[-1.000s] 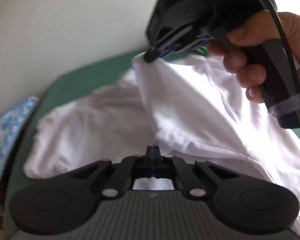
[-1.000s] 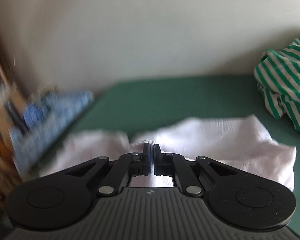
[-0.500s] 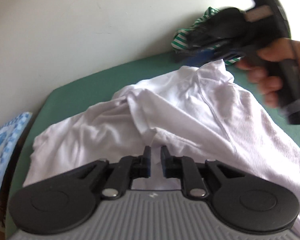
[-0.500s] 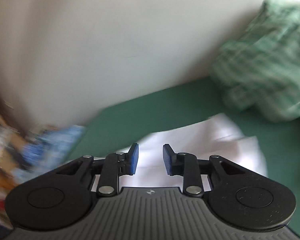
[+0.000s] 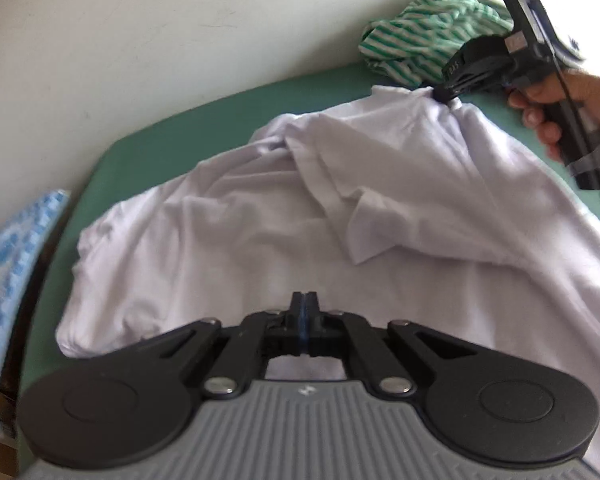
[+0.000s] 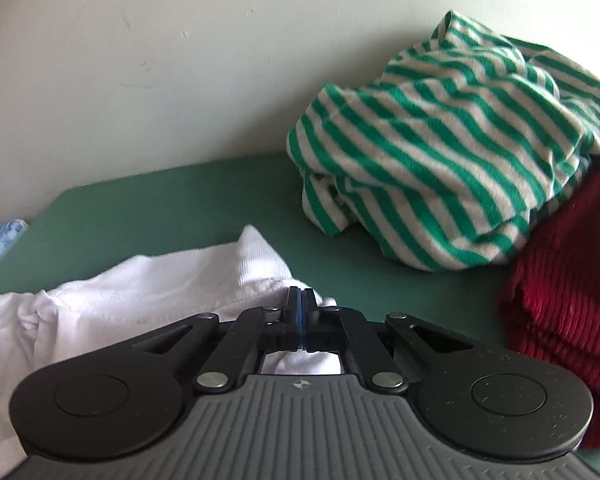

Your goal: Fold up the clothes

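**Ana:** Left wrist view first. The left gripper has just been closing and its jaws now stand together. The white shirt lies under and ahead of the tips, but I cannot tell if any cloth is pinched between them. Further ahead and to the right, the right gripper bites the far corner of the shirt, with the person's hand on its handle.

**Ben:** What can go wrong there?

**Ana:** I think the left side may hold nothing. If both pull, only the far corner lifts, and the loose flap in the middle bunches more.

**Ben:** And the room for moving?

**Ana:** To the left of the tool the green table ends close to the shirt, with a blue patterned cloth beyond the edge. Ahead, the wall is near.

**Ben:** Right wrist view?

**Ana:** Its jaws have also just been closing, and they are closed on the white collar edge right at the tips. Ahead to the right sits the striped garment, and a red garment is just beside the tool on the right.

**Ben:** So the risk is a snag?

**Ana:** Yes, I judge so. A pull to the right can drag those clothes. Bare table is open ahead and to the left.
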Motion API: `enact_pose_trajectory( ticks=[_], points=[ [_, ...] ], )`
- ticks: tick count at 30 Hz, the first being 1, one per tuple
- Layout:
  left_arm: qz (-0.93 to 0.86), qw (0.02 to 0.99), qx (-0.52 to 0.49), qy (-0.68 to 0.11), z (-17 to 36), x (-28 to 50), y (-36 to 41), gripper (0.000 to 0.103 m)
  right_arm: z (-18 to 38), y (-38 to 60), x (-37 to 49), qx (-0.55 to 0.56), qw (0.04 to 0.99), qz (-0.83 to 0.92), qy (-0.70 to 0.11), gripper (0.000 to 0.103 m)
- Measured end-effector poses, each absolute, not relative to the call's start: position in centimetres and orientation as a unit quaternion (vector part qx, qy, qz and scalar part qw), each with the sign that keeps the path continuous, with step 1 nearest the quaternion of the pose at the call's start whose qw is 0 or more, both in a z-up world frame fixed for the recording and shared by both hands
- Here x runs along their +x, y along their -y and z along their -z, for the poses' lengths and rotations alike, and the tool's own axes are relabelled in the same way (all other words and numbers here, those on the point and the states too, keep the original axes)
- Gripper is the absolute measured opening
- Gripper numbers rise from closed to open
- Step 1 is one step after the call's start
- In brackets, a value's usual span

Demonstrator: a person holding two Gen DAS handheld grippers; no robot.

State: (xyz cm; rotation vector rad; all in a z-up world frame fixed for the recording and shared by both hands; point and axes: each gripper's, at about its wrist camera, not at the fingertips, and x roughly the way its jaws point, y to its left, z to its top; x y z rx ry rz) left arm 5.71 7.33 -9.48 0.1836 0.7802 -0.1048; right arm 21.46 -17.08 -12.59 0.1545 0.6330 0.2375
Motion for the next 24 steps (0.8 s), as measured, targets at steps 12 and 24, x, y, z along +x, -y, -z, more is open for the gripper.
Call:
enact_pose_trajectory(
  ticks=[12,24],
  points=[
    [0.123,0.916,0.108,-0.366,9.6,8.2,-5.3,0.000,13.1,15.7,19.3,0.040,0.904,-0.188,-0.382,0.009],
    [0.129,0.914,0.143,-0.356,9.4,4.2,-5.9,0.000,10.0,11.6,14.2,0.024,0.873,-0.349,-0.341,0.021]
  ],
)
